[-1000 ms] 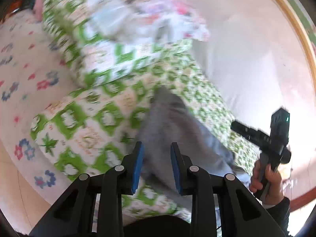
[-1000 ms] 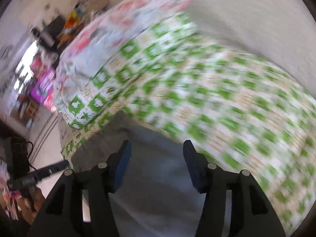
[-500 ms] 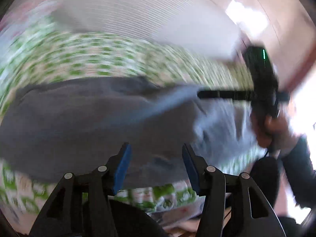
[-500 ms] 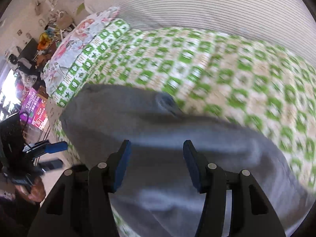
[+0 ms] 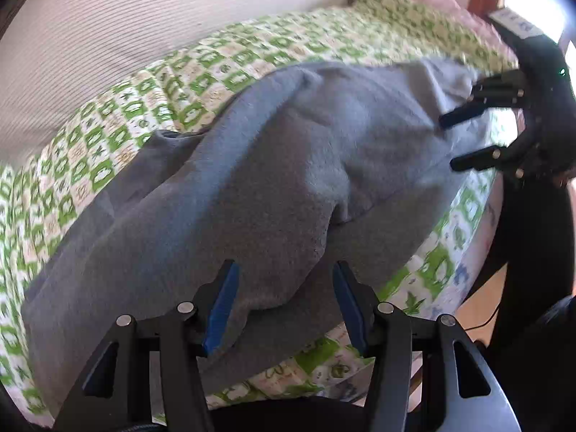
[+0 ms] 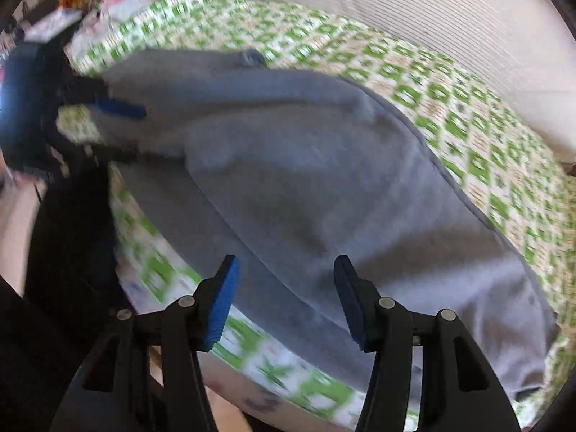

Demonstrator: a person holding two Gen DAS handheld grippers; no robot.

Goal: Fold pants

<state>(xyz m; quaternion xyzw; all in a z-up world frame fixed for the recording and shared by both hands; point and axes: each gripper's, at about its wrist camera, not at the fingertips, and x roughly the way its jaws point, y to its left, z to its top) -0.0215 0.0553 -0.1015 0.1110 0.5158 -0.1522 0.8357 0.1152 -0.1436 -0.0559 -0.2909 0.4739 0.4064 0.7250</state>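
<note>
The left wrist view shows, at its far left, the green and white patterned bedcover (image 5: 108,136) that covers the bed, and behind it a pale striped wall (image 5: 144,28). On this cover lie the grey pants (image 5: 273,165), spread wide from the left edge of the bed toward the right, with soft folds and one thick ridge that runs down the middle. The left tool (image 5: 284,302) is at the bottom centre, above the near edge of the pants; its two blue pads stand wide apart and no cloth is between them, so it holds nothing. More to the right, the right tool (image 5: 468,140) reaches in from the side with its two black fingers (image 5: 478,160) spread over the right end of the pants; whether they touch the cloth I cannot tell. The right wrist view is a little blurred. At its left side the left tool (image 6: 115,129) appears as a dark shape, with one blue pad lying over the left end of the pants (image 6: 306,180) and a dark finger below it. The pants stretch from there across the bedcover (image 6: 450,108) to the lower right corner, where one end comes near the edge of the bed. The right tool (image 6: 284,298) is at the bottom centre, wide open too, with its pads above the near edge of the grey cloth and nothing between them. At the right, the striped wall (image 6: 450,10) rises behind the bed.
</note>
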